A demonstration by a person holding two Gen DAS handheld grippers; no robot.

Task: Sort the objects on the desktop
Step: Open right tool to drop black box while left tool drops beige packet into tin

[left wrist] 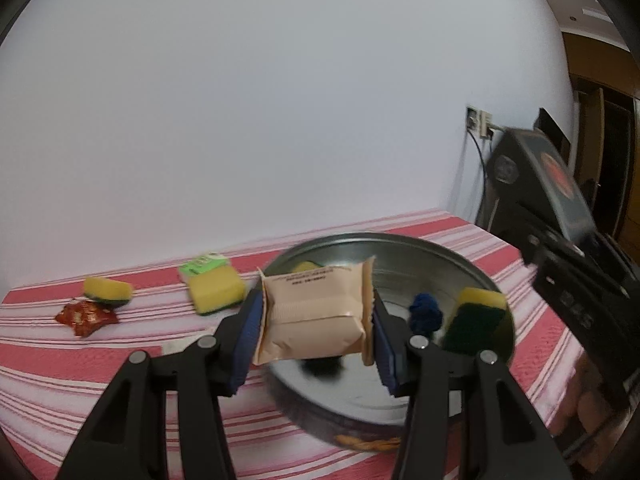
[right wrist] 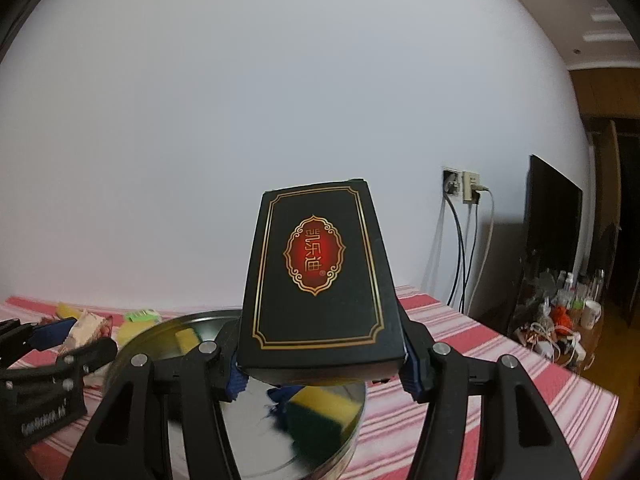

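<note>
Desktop objects, sorting lot. Peach snack packet (left wrist: 316,312): clamped at its crimped ends between the blue pads of the left tongs (left wrist: 318,334), held in the air above the round metal tin (left wrist: 436,256). Black box (right wrist: 320,280) with gold border and red medallion: gripped across its near end by the right tongs (right wrist: 322,372), raised over the same tin, tilted upward.

Tin contents: one yellow-and-green sponge (left wrist: 476,316) leaning against the inner wall, a dark blue knotted item (left wrist: 426,314) just beside it, another yellow piece at the far side, partly hidden by the packet.

Loose on the bench (left wrist: 60,360): a yellow sponge block (left wrist: 216,290) touching a green-labelled pack (left wrist: 202,264) behind it; further left a small yellow-green sponge (left wrist: 108,292) just above a red foil wrapper (left wrist: 86,316).

Surface: red, pink and white striped cloth.

Room: plain white wall (right wrist: 240,100), socket with cables (right wrist: 466,188), dark screen (right wrist: 554,216), cluttered side table (right wrist: 560,320) to the right.
</note>
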